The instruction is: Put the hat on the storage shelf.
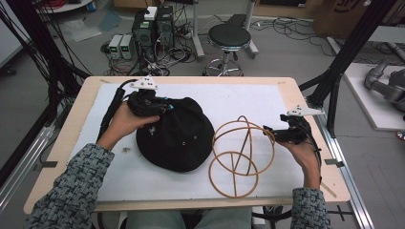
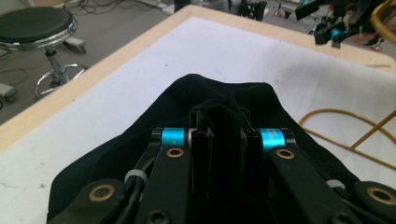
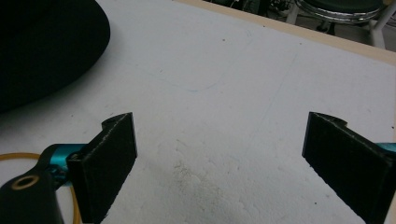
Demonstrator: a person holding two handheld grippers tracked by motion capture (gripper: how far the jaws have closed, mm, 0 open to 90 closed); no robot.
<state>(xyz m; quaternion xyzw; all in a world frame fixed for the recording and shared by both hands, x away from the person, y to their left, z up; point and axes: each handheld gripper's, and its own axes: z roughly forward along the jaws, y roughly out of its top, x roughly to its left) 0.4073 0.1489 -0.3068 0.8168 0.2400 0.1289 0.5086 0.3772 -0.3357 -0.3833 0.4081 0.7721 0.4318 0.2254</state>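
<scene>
A black fabric hat (image 1: 181, 138) lies on the white mat (image 1: 239, 98), left of centre. My left gripper (image 1: 162, 106) sits at its far left edge, jaws pinched together on a raised fold of the black cloth (image 2: 187, 100); in the left gripper view the left gripper (image 2: 223, 122) has the fabric bunched between its pads. A tan frame of joined rings (image 1: 239, 157) stands to the right of the hat. My right gripper (image 1: 268, 132) is beside the frame's right rim, and in the right gripper view the right gripper (image 3: 219, 140) stands wide open over bare mat, with a tan ring (image 3: 14, 156) at the lower left.
The wooden table edge (image 1: 191, 80) runs around the mat. Beyond it stand a round black stool (image 1: 229, 37) and computer boxes with cables (image 1: 153, 26). A black frame post (image 1: 334, 81) rises at the table's right corner.
</scene>
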